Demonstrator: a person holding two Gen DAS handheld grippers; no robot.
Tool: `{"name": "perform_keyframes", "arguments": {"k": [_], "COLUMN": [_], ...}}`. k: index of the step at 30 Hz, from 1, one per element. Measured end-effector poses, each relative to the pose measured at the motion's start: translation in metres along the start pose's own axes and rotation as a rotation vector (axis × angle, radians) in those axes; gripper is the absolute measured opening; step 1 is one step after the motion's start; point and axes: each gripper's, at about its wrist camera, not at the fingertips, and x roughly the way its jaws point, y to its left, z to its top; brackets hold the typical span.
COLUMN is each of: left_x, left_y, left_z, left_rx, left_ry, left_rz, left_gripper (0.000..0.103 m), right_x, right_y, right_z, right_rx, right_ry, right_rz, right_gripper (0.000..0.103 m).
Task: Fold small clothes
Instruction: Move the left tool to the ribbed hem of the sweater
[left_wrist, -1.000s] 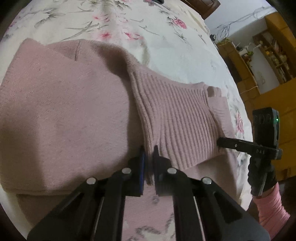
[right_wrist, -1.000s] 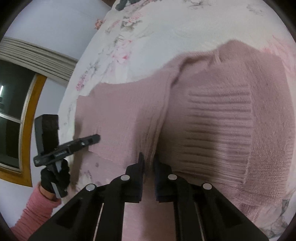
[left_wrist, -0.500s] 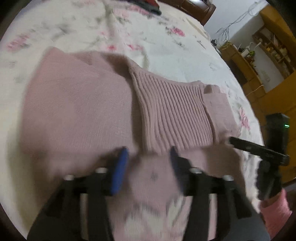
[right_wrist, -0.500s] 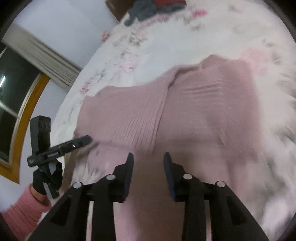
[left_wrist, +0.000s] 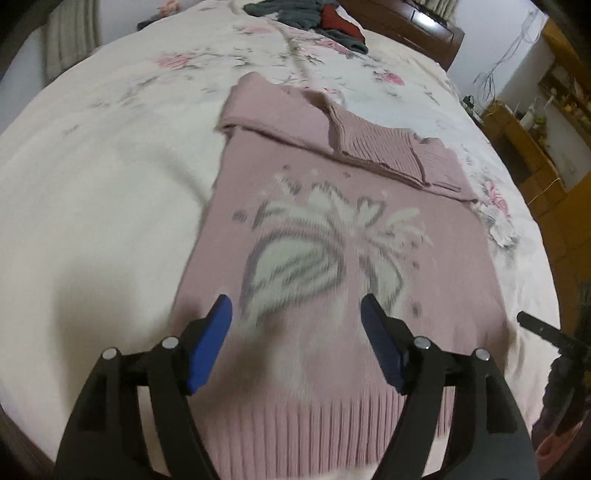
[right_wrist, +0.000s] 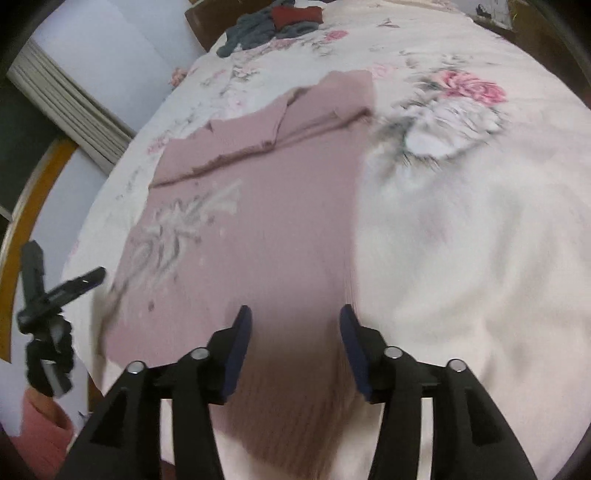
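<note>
Floral-printed cream bedding (left_wrist: 110, 192) covers the wide bed on which everything lies. Nearest, the left gripper (left_wrist: 295, 314) and right gripper (right_wrist: 295, 317), both black with blue pads, hover with jaws spread wide and hold nothing. Beneath them a pink knitted sweater (left_wrist: 351, 280) lies flat, ribbed hem closest, a white-and-grey motif on its chest, both sleeves folded across its top. Farthest, crumpled grey and red garments (right_wrist: 269, 22) sit by the wooden headboard (left_wrist: 417, 26).

The right gripper (right_wrist: 295, 325) hangs with jaws spread wide over the hem of a pink sweater (right_wrist: 258, 229) lying flat on the bed (right_wrist: 461, 240), sleeves folded across its top; the left gripper (right_wrist: 62, 284) shows at far left, blurred
</note>
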Motion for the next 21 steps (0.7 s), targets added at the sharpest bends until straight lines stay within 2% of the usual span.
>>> {"name": "perform_keyframes", "arguments": {"k": [5, 10, 17, 21], "left_x": [-0.023, -0.038, -0.025, -0.010], "left_y": [0.021, 0.032, 0.050, 0.067], "left_z": [-0.041, -0.064, -0.078, -0.084], "left_rx": [0.000, 0.008, -0.007, -0.056], "left_ry": [0.036, 0.027, 0.075, 0.113], "left_rz": [0.046, 0.065, 0.106, 0.055], "left_gripper": [0.075, 0.077, 0.080, 0.080], "right_x": [-0.020, -0.033, -0.018, -0.002], "right_y": [-0.009, -0.016, -0.016, -0.018], "right_z": [-0.044, -0.075, -0.096, -0.100], "right_rx": [0.050, 0.092, 0.084, 0.090], "right_ry": [0.012, 0.012, 0.056, 0.080], "right_rz": [-0.009, -0.008, -0.030, -0.013], "right_gripper": [0.053, 0.055, 0.055, 0.055]}}
